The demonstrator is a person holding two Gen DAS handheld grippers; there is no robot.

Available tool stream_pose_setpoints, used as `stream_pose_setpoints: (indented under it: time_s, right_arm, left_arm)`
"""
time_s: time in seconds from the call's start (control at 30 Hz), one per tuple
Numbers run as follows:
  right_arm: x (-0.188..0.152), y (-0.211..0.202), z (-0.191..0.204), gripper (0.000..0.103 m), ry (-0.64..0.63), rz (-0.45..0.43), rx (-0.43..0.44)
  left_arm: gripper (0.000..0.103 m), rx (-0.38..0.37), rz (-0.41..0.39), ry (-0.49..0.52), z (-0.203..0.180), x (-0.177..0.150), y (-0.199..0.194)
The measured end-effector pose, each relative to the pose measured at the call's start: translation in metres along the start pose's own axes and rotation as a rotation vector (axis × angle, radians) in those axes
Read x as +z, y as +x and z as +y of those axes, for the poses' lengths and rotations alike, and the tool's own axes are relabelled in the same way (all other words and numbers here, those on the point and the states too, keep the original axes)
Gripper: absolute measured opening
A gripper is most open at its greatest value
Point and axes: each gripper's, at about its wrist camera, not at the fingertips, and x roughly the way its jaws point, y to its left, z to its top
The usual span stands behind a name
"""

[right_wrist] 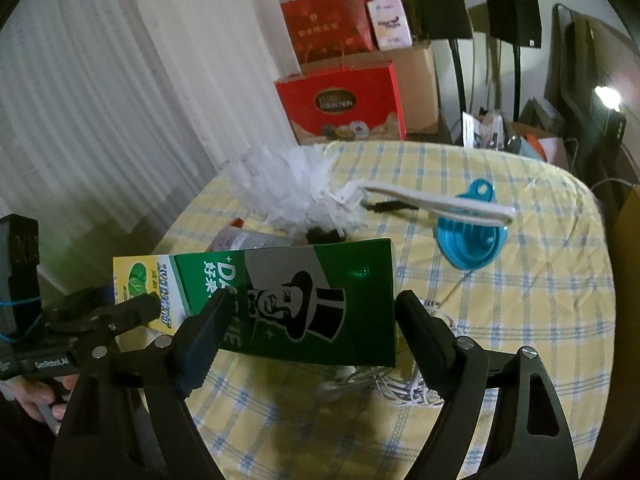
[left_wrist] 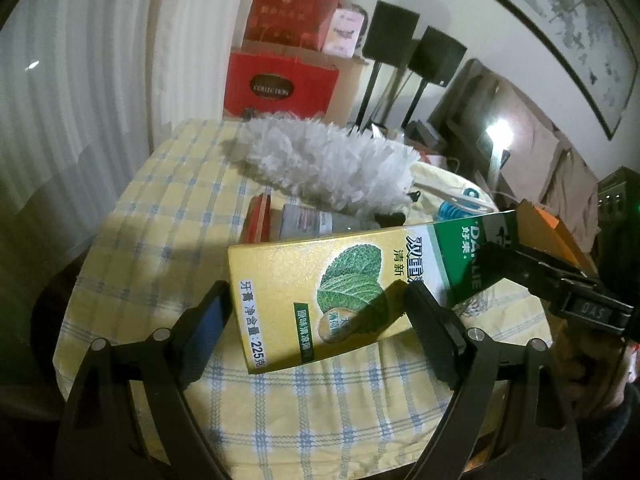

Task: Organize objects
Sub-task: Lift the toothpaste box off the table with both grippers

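Green-and-yellow toothpaste box (right_wrist: 280,300) held level above the checked tablecloth (right_wrist: 500,320).

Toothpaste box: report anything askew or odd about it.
The green and yellow cardboard toothpaste box is not lying on the checked yellow tablecloth. It hangs above it, slightly askew, with the right gripper clamped on its green end and the left gripper on its yellow end. No dents or tears show.

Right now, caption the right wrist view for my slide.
Both grippers, left and right, grip a toothpaste box above the checked tablecloth.
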Motion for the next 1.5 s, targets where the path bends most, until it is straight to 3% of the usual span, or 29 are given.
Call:
stream_pose_setpoints:
  time_s: [0.67, 0.97, 1.23, 1.33, 1.5]
  right_arm:
    - [0.005, -0.075, 0.021, 0.082, -0.107, -0.109, -0.088]
    - [-0.012, -0.096, -0.002, 0.081, -0.062, -0.115, -0.103]
    - [-0.025, -0.118, -0.026, 0.081, -0.034, -0.146, -0.103]
    - [-0.028, -0.125, -0.034, 0.081, -0.019, -0.166, -0.085]
    - [-0.027, -0.14, -0.057, 0.079, 0.02, -0.173, -0.031]
  left_arm:
    - [0.085, -0.053, -0.104, 0.086, -0.037, 0.0, -0.039]
    - [0.085, -0.073, -0.09, 0.143, -0.072, -0.008, -0.032]
    - [0.085, -0.046, -0.11, 0.204, -0.108, -0.012, -0.038]
    - [0.085, -0.008, -0.146, 0.237, -0.124, -0.012, -0.045]
    - [0.085, -0.013, -0.18, 0.251, -0.148, -0.011, -0.051]
